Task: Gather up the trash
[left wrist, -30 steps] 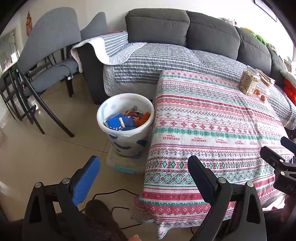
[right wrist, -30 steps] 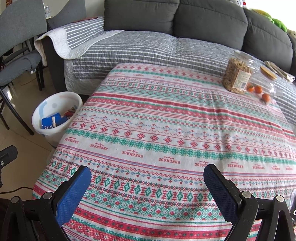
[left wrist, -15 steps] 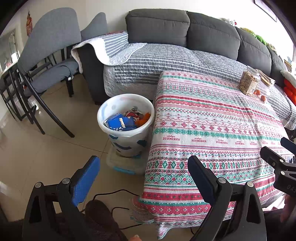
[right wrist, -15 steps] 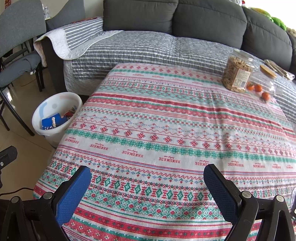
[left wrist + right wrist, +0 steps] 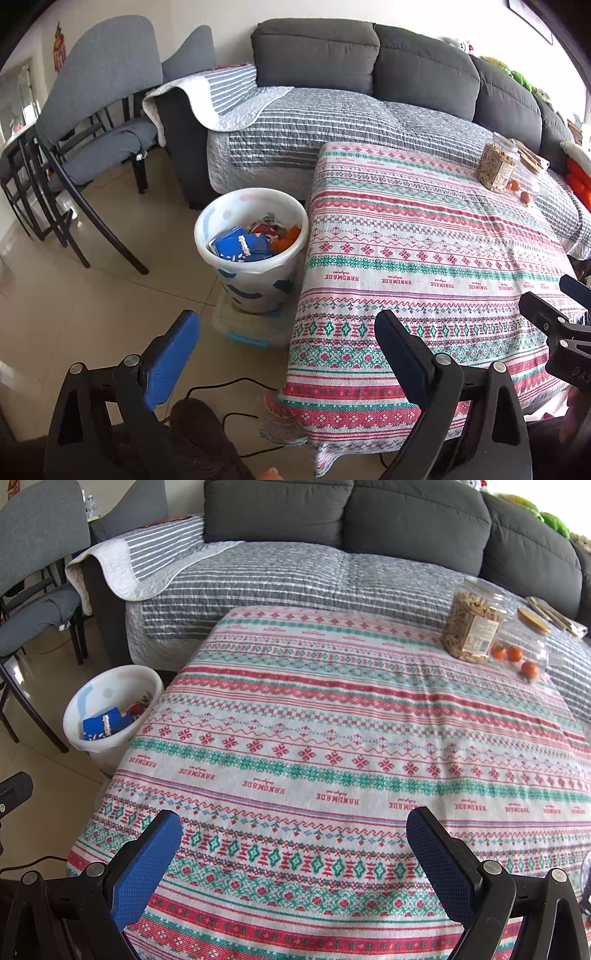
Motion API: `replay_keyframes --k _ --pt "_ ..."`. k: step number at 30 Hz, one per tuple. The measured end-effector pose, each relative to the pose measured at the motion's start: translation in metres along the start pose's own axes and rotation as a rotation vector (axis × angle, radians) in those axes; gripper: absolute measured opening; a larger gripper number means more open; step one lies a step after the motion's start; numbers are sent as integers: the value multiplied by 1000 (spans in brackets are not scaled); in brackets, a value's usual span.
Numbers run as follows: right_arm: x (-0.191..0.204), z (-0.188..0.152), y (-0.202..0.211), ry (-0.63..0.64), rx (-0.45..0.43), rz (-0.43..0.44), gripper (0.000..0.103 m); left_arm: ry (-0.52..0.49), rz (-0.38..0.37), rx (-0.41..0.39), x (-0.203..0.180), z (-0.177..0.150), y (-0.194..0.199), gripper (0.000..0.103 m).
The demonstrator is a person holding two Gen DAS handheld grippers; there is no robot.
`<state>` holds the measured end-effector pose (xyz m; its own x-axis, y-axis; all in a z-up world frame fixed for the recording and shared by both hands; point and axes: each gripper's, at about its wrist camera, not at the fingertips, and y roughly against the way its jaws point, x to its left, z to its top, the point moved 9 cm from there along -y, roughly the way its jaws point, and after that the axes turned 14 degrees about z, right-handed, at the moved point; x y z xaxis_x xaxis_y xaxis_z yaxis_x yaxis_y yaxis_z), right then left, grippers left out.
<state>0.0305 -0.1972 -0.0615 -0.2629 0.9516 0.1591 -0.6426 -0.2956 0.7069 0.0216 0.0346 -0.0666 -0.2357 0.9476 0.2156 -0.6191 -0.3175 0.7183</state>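
A: In the left wrist view the left gripper (image 5: 286, 341) is held low at the bottom of the frame, its blue-padded fingers (image 5: 168, 360) spread wide with nothing gripped between them.

B: And the white round plastic bin with blue patches (image 5: 255, 277) is seen above the gripper, left of centre, standing on the tan tiled floor (image 5: 74, 306) just beside the table's left edge. Trash is piled inside it: a blue carton (image 5: 238, 248) and some red and orange wrappers (image 5: 284, 236).

A: The bin is seated on a pale flat plastic lid with a blue clip (image 5: 247, 326), and it lies well apart from the left gripper's fingertips.

B: Over in the right wrist view, the right gripper (image 5: 293, 836) is likewise held wide open and empty at the bottom of the frame, above the red, green and white patterned tablecloth (image 5: 332, 738).

A: From there the bin is pushed to the left middle of the frame, partly hidden by the cloth's edge, far off to the left of the gripper.

B: At upper right of that cloth a clear plastic jar of brown snacks (image 5: 471, 627) is stood upright, touching a clear lidded container holding small orange fruits (image 5: 524, 653).

A: Behind the table a dark grey sofa under a grey striped quilt (image 5: 295, 572) is stretched across the top, and a grey padded chair (image 5: 99, 122) is set at upper left in the left wrist view.
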Motion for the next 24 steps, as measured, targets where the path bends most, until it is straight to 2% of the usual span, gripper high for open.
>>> replay_keyframes --k 24 --pt "-2 -1 -2 -18 2 -10 100 -8 -11 7 -1 0 0 97"
